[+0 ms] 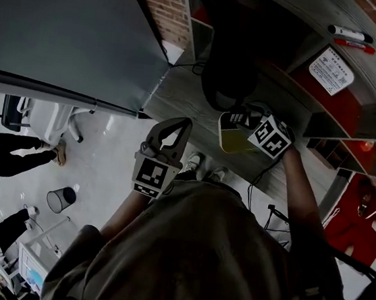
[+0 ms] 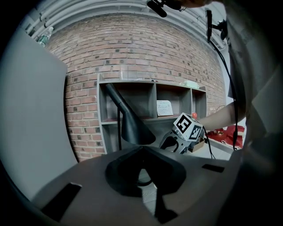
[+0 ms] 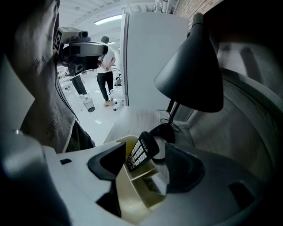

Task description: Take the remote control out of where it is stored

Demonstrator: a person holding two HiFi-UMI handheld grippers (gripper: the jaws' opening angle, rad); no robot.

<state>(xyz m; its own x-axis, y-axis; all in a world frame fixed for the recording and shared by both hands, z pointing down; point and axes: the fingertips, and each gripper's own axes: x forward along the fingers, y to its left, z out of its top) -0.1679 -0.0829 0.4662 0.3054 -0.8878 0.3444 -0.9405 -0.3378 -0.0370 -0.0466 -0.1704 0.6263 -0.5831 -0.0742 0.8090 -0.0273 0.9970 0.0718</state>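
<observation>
Remote control (image 3: 141, 150) stands in a cream organizer box (image 3: 132, 198) on the grey desk (image 3: 132, 121). Its long axis leans, with the top clear of the rim and tipped far-right toward the black lamp (image 3: 190, 75). The right gripper (image 3: 146, 155), its jaws spread wide, flanks the remote without pressing. The left gripper (image 1: 180, 128), its jaws pressed together and empty, hangs off the desk's near edge, and its view hides the remote.

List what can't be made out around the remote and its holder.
- Remote control, right gripper view: lower end hidden inside the beige organizer; button labels too small.
- Organizer's other compartment, same view: contents dark, screened by its divider.
- Shelf note, head view: print too small to read.
</observation>
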